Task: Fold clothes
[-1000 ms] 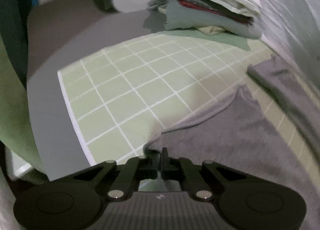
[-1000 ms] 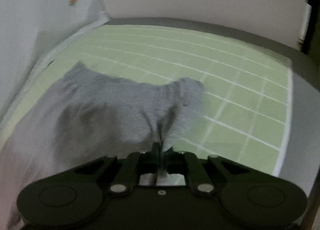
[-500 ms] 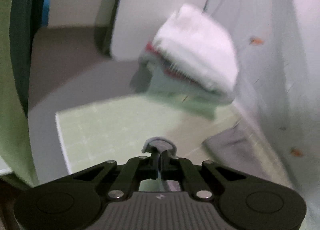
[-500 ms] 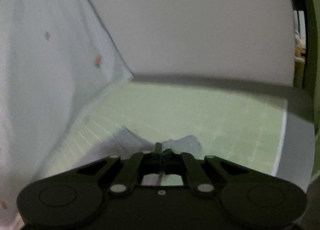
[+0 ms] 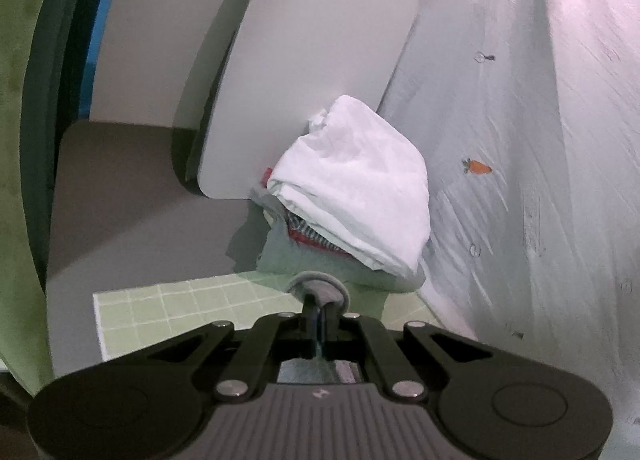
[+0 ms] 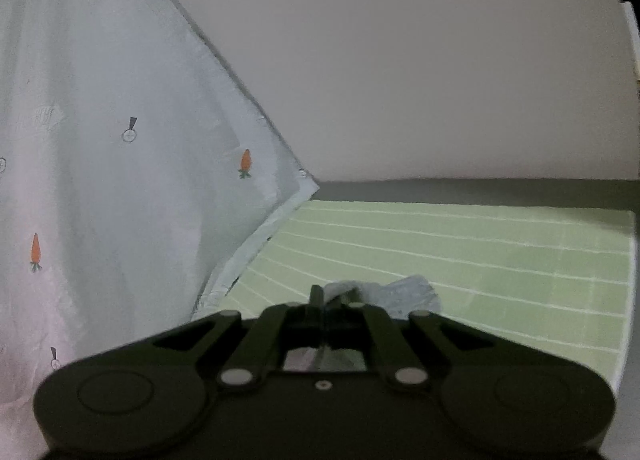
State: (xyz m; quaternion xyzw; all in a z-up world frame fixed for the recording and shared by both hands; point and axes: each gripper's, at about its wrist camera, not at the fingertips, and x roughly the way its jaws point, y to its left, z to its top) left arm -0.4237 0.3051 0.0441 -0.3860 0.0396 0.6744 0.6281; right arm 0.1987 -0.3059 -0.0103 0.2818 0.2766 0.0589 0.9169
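A home bedroom is showing here: a carrot-print sheet [image 6: 100,148] is draping beside a green grid mat [image 6: 480,252], with a clothes pile [image 5: 352,196] sitting nearby.

- I found no word, number or brand that I could read in either view.
- My left gripper [image 5: 318,310] bore a small pale mark on its ribbed grey body — too small for me to tell as a letter or a logo.
- The pale cloth [image 6: 100,132] carried a faint grey print near its left edge — blurred, so I could not read it; its other prints were little carrots, not text.
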